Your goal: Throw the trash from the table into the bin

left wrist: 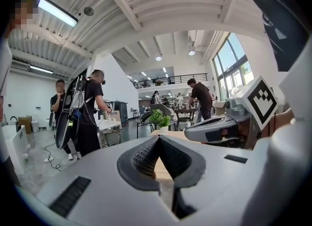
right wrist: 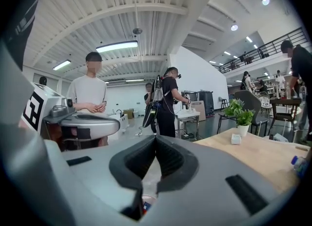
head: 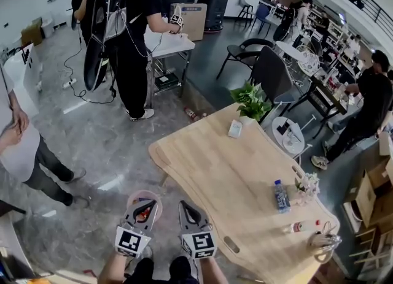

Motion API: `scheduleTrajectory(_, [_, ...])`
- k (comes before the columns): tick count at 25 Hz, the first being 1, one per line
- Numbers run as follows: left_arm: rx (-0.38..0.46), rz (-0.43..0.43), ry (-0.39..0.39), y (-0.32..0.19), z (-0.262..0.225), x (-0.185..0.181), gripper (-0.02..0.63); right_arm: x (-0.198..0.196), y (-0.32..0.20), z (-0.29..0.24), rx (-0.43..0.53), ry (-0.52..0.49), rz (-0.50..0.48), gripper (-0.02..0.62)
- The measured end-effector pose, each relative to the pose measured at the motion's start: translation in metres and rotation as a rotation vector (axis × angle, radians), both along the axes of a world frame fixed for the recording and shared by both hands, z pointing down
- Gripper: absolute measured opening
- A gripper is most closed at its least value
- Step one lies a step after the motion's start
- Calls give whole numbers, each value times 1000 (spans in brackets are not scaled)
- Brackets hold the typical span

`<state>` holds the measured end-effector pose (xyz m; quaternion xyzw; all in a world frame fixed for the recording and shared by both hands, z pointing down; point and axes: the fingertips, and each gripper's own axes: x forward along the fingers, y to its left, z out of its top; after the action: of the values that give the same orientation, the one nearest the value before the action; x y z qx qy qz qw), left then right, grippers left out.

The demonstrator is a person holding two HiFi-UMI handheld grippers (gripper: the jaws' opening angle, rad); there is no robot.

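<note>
A pale wooden table (head: 215, 172) fills the middle of the head view. On it lie a small white box (head: 234, 129), an upright water bottle (head: 281, 195) and a bottle on its side (head: 299, 227). A round pink bin (head: 134, 199) stands on the floor off the table's near left corner, with red bits inside. My left gripper (head: 146, 205) hovers over the bin, jaws shut and empty (left wrist: 158, 140). My right gripper (head: 185, 207) is beside it near the table's edge, also shut on nothing (right wrist: 155, 139).
A potted plant (head: 251, 100), a small vase of flowers (head: 307, 186) and a wire-and-glass item (head: 325, 240) also sit on the table. A person with a backpack (head: 132, 31) stands at a far white table; another person (head: 18, 148) stands left. Chairs (head: 270, 74) and a round side table (head: 287, 133) are beyond.
</note>
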<state>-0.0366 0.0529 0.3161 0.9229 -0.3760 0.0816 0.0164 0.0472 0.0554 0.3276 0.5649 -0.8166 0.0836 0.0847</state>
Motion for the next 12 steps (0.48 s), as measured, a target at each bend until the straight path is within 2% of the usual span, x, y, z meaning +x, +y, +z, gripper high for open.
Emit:
scheduleTrajectory(6, [-6, 3, -4, 2, -1, 5, 6, 6, 1, 1, 3, -10, 20, 5])
scheduleTrajectory(12, [8, 71, 1, 8, -6, 36, 6, 39, 11, 1, 6, -16, 95, 5])
